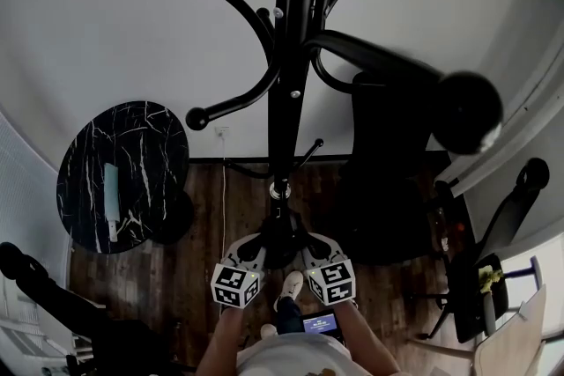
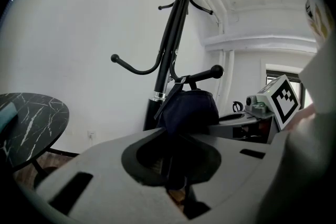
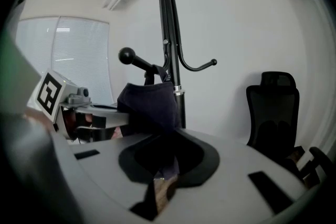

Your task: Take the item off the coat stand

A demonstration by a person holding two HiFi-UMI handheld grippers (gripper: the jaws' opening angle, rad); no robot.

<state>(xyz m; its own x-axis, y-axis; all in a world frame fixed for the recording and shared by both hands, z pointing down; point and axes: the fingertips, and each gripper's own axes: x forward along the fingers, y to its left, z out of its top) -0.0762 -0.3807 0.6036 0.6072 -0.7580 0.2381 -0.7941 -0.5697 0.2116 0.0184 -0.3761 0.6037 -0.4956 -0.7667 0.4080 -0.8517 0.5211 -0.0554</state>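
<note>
The dark bag (image 2: 189, 107) hangs by its strap from a low hook (image 2: 206, 73) on the stand (image 2: 169, 50). The left hand-held gripper (image 2: 176, 178) and the right hand-held gripper (image 3: 164, 170) each clench its fabric, one from each side. A chair (image 3: 273, 107) stands to the right.

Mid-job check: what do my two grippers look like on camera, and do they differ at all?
They match. The left gripper and right gripper have pale grey moulded bodies with a dark, rounded recess just behind the jaws. Each carries a white cube printed with black square markers.
</note>
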